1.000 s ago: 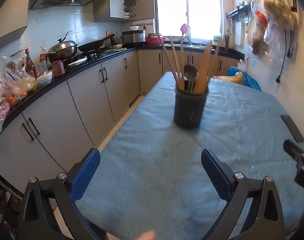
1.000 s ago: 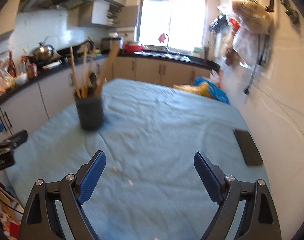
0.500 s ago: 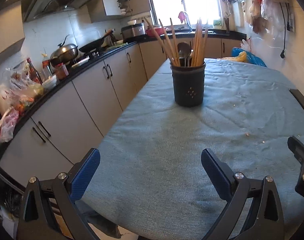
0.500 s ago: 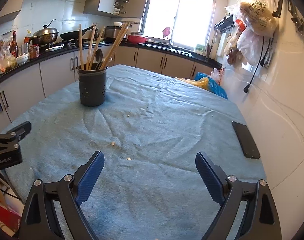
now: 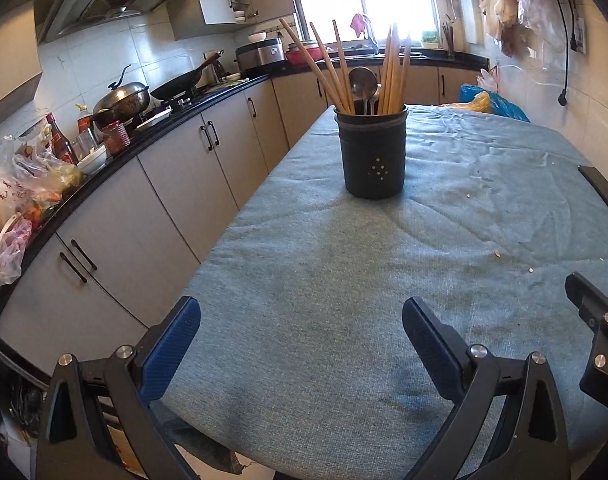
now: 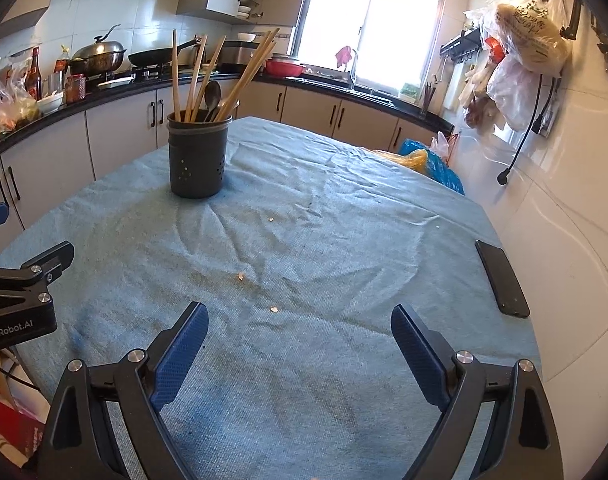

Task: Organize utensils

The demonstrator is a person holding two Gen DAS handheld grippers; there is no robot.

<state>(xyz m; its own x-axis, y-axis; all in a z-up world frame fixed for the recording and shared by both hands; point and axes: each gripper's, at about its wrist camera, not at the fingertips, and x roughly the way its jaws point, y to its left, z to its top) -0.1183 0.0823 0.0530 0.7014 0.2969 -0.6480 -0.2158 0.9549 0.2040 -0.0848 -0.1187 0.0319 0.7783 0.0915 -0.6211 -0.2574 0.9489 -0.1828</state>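
A dark cylindrical utensil holder stands upright on the blue cloth that covers the bench. Small holes in a diamond pattern pierce its wall. It contains several wooden chopsticks, which fan outward above the rim, and a metal spoon standing bowl up among them. In the right wrist view the same holder sits toward the far left part of the cloth, well ahead of both tools.

The left tool is released: its blue-padded fingers are spread wide over the near edge of the cloth and grasp nothing. The right tool is likewise released, fingers wide apart above bare cloth, nothing between them.

A dark phone lies flat near the right edge of the bench, close to the wall. A few small crumbs lie scattered on the cloth.

Legible writing: "GenRobot.AI" is printed in white on the body of the left tool, seen at the left edge of the right wrist view. A plastic bag hanging on the wall carries printing that is too small to read.
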